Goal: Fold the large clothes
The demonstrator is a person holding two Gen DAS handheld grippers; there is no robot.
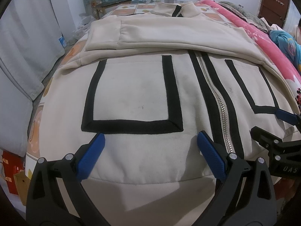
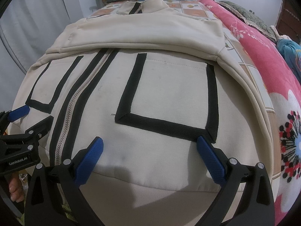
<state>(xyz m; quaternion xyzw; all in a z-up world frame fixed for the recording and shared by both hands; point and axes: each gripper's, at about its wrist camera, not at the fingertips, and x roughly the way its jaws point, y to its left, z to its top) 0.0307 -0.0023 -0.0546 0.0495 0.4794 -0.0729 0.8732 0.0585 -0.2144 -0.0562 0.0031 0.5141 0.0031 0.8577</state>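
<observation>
nearest, the left gripper point(image 1: 150, 158) and the right gripper point(image 2: 150, 160) hover side by side just over the hem of the cream jacket point(image 1: 135, 98), both with jaws spread wide and holding nothing. the jacket lies front-up on the bed point(image 2: 233, 47), zipped, with the zipper point(image 1: 218, 101) running away between two black-edged pockets. beyond the pockets both sleeves point(image 1: 169, 35) are already folded across the chest, and the collar point(image 2: 148, 4) sits farthest off. the step in hand looks like folding the hem up toward the collar. to do it well, pinch the hem through both layers, one gripper on each side of the zipper, lift evenly, and lay it over without dragging the sleeves askew.
</observation>
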